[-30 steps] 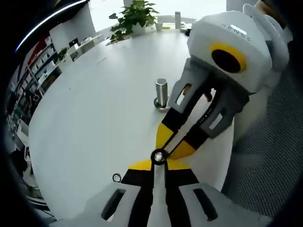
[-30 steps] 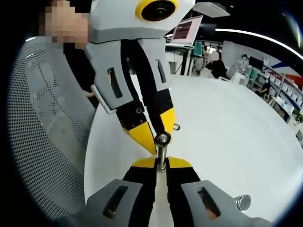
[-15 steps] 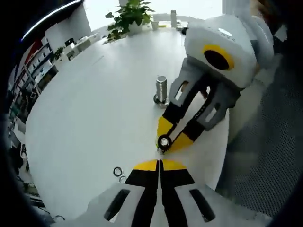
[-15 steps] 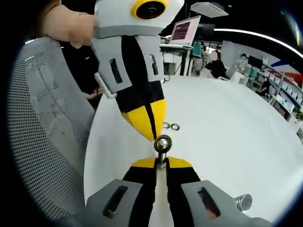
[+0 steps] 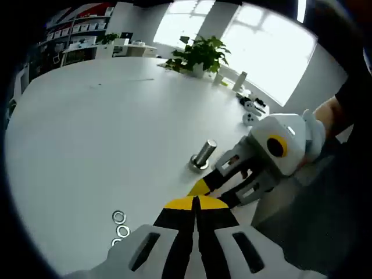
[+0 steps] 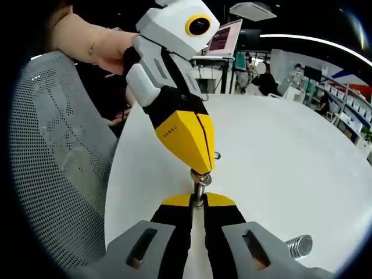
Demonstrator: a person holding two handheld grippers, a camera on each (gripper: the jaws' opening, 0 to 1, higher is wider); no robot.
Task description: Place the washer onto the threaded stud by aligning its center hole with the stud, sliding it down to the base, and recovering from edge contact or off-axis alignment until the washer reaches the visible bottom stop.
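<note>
In the right gripper view my right gripper point(image 6: 199, 199) is shut on a thin threaded stud point(image 6: 199, 189) that stands up between its jaws. A metal washer point(image 6: 200, 176) sits around the stud's top. My left gripper point(image 6: 202, 168) comes down from above, shut, with its yellow tips touching the washer and the stud's top. In the left gripper view my left gripper point(image 5: 196, 201) is shut with nothing visible between its jaws. The right gripper point(image 5: 201, 188) reaches in from the right just behind those tips, and the stud is hidden there.
A short metal cylinder point(image 5: 203, 154) point(image 6: 299, 246) stands on the round white table point(image 5: 87, 145). Loose washers point(image 5: 119, 217) point(image 6: 216, 156) lie on the table. A mesh chair point(image 6: 52, 163) is at the table's edge. A plant point(image 5: 200, 53) stands at the far side.
My left gripper, drawn back from the stud half a second ago, has tipped over and come down so that its shut tips now rest on the washer. The right gripper still holds the stud.
</note>
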